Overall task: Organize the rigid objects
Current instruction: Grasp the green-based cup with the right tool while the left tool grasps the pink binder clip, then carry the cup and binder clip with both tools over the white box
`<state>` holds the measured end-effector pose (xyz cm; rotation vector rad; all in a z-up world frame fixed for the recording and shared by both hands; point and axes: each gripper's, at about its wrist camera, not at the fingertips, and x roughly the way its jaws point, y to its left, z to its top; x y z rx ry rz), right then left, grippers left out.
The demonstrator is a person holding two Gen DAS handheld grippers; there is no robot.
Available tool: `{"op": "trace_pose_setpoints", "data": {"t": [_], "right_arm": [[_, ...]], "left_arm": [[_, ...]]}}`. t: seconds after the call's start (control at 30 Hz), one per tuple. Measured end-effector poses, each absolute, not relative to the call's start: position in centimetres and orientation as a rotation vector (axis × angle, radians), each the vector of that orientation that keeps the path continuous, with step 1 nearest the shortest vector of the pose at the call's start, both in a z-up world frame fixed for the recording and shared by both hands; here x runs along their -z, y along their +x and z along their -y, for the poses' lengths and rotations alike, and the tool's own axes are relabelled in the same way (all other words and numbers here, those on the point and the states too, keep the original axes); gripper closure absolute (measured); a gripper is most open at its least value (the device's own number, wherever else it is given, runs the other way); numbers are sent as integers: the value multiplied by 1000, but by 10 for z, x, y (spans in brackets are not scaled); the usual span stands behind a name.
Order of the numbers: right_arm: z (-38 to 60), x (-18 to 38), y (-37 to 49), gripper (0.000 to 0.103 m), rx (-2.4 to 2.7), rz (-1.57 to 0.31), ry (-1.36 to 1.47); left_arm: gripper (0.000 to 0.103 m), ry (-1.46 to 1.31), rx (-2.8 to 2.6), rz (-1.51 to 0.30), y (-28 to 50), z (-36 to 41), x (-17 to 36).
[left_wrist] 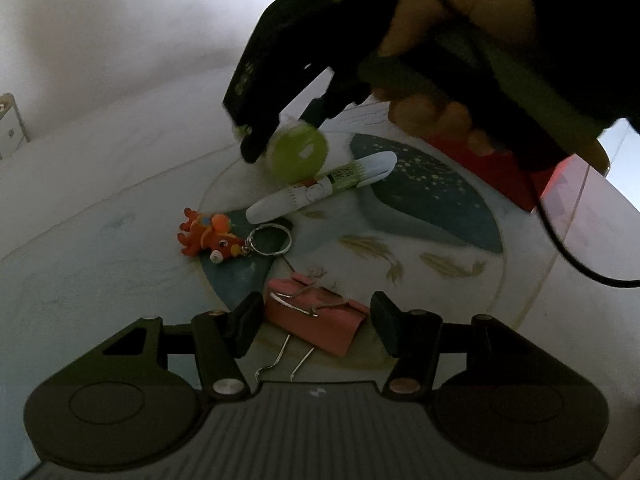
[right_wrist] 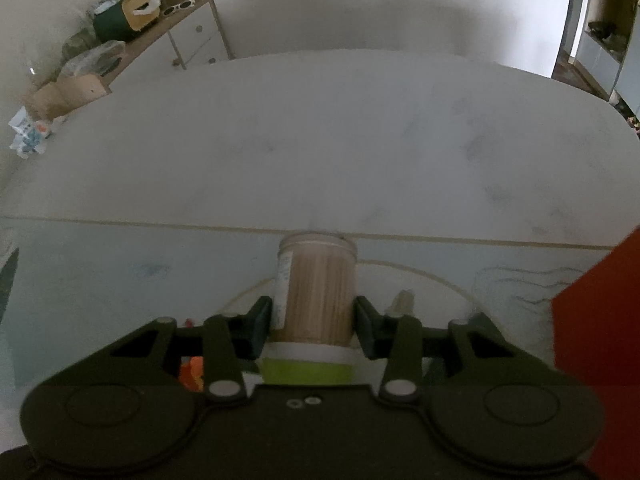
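Observation:
My left gripper [left_wrist: 316,314] points down at a pink binder clip [left_wrist: 332,326] lying on a whale-print mat [left_wrist: 432,196]. Its two fingers press the clip's ends, and the clip's wire handles stick out toward the camera. In the right wrist view my right gripper [right_wrist: 314,316] is shut on a clear toothpick jar [right_wrist: 320,288] with a green lid, its pads on the jar's sides. The left wrist view shows the same right gripper [left_wrist: 284,136], held by a hand, around the jar's green lid [left_wrist: 298,152] at the mat's far edge.
A white pen [left_wrist: 320,188] and an orange toy keychain [left_wrist: 210,236] lie on the mat between the two grippers. A red box [right_wrist: 596,320] stands at the right. A black cable [left_wrist: 580,264] trails across the white table [right_wrist: 320,140]. A cluttered cabinet [right_wrist: 172,40] stands beyond it.

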<state>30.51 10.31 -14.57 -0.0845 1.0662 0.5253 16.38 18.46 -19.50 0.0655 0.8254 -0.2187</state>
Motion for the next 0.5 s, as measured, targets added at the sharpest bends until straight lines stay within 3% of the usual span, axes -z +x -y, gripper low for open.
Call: {"op": "trace_pose_setpoints", "data": {"t": [0.5], "right_arm": [[-41, 104, 268, 60, -586, -1050, -28]], "left_arm": [[45, -12, 130, -828, 153, -163, 178]]}}
